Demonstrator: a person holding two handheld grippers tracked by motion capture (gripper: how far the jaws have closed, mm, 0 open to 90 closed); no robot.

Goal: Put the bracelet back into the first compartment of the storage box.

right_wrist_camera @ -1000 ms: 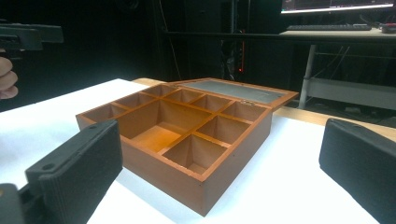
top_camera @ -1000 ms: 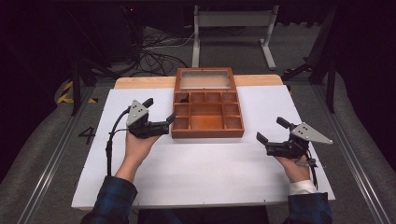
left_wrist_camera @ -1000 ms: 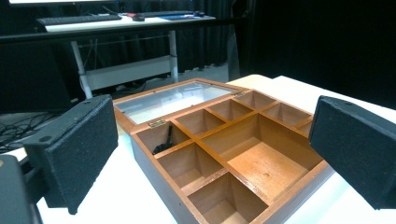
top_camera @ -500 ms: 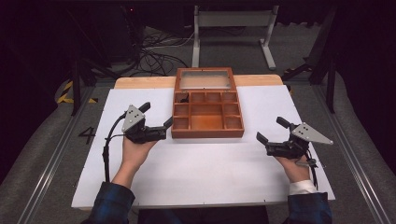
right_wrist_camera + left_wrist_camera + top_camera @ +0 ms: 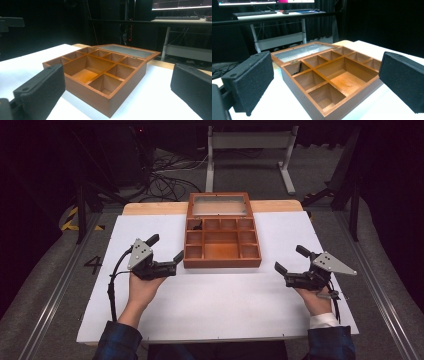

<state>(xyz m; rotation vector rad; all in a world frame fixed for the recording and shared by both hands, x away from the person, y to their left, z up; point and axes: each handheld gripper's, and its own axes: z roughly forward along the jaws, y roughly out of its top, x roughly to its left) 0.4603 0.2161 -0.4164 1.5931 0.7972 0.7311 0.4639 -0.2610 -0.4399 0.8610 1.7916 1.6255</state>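
Note:
An open wooden box (image 5: 222, 240) with several compartments stands at the middle back of the white sheet (image 5: 225, 300), its glass-paned lid (image 5: 220, 205) lying flat behind it. A small dark item (image 5: 197, 225) sits in the back-left compartment. My left gripper (image 5: 165, 247) is held open just left of the box's front corner, with nothing between its jaws. My right gripper (image 5: 290, 259) is open and holds nothing, to the right of the box. In the left gripper view the box (image 5: 332, 77) lies ahead of the spread left gripper (image 5: 325, 75). The right gripper view has the box (image 5: 100, 72) ahead of the right gripper (image 5: 117, 85).
The white sheet covers a wooden table whose far edge (image 5: 150, 208) shows behind it. A metal stand (image 5: 250, 150) and cables (image 5: 165, 175) are on the floor beyond. Desks with monitors stand in the dark background (image 5: 182, 17).
My left gripper has drawn back toward the person and slightly left, away from the box's left side. The right gripper has stayed still.

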